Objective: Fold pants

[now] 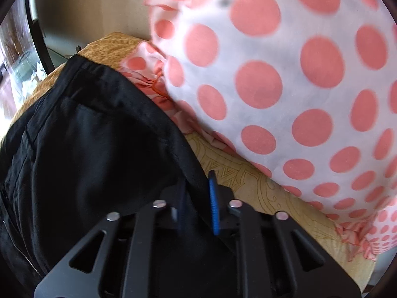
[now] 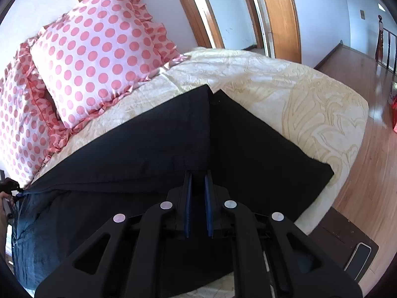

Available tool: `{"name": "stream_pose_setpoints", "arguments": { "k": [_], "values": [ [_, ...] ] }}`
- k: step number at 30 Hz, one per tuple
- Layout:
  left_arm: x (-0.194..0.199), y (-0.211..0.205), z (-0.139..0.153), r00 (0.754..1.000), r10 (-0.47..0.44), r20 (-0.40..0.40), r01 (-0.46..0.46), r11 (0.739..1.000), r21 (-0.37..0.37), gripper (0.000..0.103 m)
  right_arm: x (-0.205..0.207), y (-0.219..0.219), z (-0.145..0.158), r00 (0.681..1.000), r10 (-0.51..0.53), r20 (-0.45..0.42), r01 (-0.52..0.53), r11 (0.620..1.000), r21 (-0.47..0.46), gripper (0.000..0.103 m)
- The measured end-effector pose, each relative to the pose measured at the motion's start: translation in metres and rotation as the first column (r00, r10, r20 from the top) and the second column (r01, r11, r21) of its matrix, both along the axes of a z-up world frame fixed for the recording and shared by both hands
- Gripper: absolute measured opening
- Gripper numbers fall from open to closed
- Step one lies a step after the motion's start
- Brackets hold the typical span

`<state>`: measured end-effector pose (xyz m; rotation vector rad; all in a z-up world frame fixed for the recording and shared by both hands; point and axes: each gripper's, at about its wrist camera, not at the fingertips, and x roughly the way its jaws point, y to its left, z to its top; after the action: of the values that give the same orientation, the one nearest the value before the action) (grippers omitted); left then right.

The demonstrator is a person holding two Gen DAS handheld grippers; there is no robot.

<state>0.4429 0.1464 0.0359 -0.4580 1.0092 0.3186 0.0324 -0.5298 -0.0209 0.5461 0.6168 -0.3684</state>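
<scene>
Black pants (image 2: 153,136) lie spread on a cream patterned bed cover (image 2: 297,94), with one layer folded over another. My right gripper (image 2: 197,173) is shut on a fold of the pants near the middle seam. In the left wrist view the pants (image 1: 86,136) show the waistband and a pocket. My left gripper (image 1: 198,181) is shut on the pants' edge, with cloth between its blue pads.
Two pink polka-dot pillows (image 2: 99,57) with frills lie at the bed's head; one pillow (image 1: 285,74) sits close to the left gripper. A wooden floor (image 2: 372,173) lies to the right of the bed, with a dark stool (image 2: 342,243) and a phone (image 2: 357,260) on it.
</scene>
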Motion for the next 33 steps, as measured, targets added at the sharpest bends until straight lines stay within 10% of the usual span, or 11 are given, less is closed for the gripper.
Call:
{"name": "stream_pose_setpoints", "arguments": {
  "k": [6,14,21,28,33],
  "values": [
    [-0.079,0.004,0.040,0.986,-0.045,0.159,0.037,0.998,0.051,0.011,-0.001,-0.007,0.013,0.999,-0.002,0.052,0.003,1.000,-0.018,0.010],
    [-0.271,0.007,0.089,0.905,-0.072,0.420,0.051,0.997,0.060,0.012,-0.017,-0.022,0.035,0.993,-0.052,0.105,0.058,0.997,-0.055,0.010],
    [-0.399,0.011,0.046,0.893,0.024,0.450,-0.032,0.999,0.010,0.012,-0.038,-0.034,0.043,0.986,-0.105,0.126,0.113,0.992,-0.059,0.010],
    [-0.440,0.019,-0.015,0.918,0.130,0.376,-0.121,0.992,-0.048,0.013,-0.043,-0.037,0.024,0.989,-0.125,0.073,0.128,0.991,-0.030,0.010],
    [-0.441,0.016,-0.011,0.904,0.134,0.405,-0.129,0.991,-0.040,0.050,-0.046,-0.035,0.018,0.993,-0.106,0.054,0.106,0.994,0.000,0.010]
  ]
}}
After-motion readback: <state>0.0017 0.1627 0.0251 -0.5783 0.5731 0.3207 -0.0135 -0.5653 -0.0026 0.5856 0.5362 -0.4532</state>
